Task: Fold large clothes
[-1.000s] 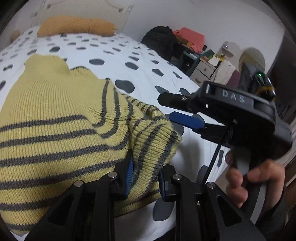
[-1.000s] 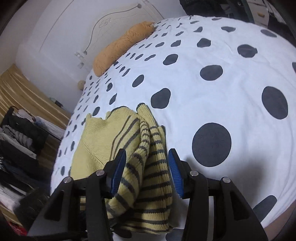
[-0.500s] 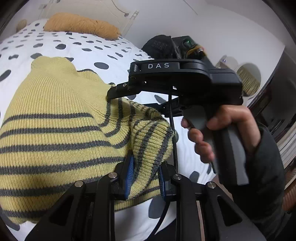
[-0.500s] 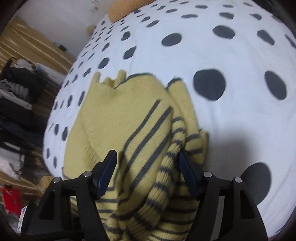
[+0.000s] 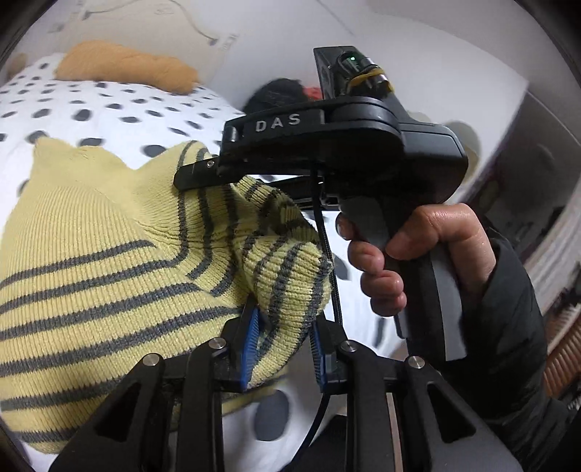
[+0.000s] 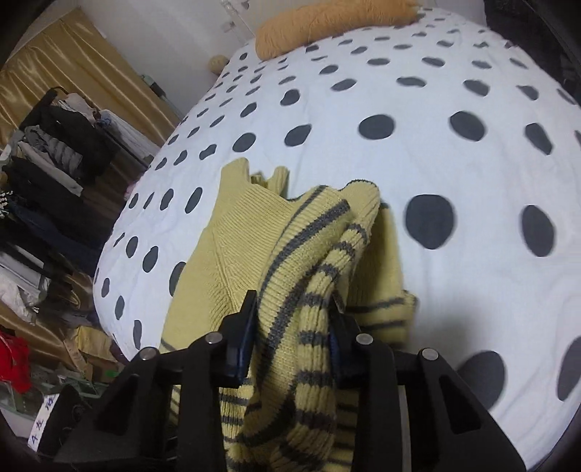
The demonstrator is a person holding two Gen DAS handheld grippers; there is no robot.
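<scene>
A yellow knit sweater with grey stripes (image 5: 109, 261) lies bunched on the white polka-dot bed cover (image 5: 109, 109). My left gripper (image 5: 285, 348) is shut on a ribbed striped fold of the sweater. In the left wrist view the right gripper's black body (image 5: 345, 156), held by a hand, reaches over the sweater from the right. In the right wrist view my right gripper (image 6: 292, 337) is shut on a striped fold of the sweater (image 6: 290, 290) and lifts it off the bed (image 6: 435, 145).
An orange-brown pillow (image 6: 326, 25) lies at the head of the bed. A rack of dark clothes (image 6: 54, 163) and gold curtains (image 6: 72, 65) stand to the left of the bed. A dark bag (image 5: 276, 94) and furniture sit beyond the bed's right side.
My right gripper moved over the sweater, closed on a striped fold and raised it. My left gripper kept its hold on the ribbed edge.
</scene>
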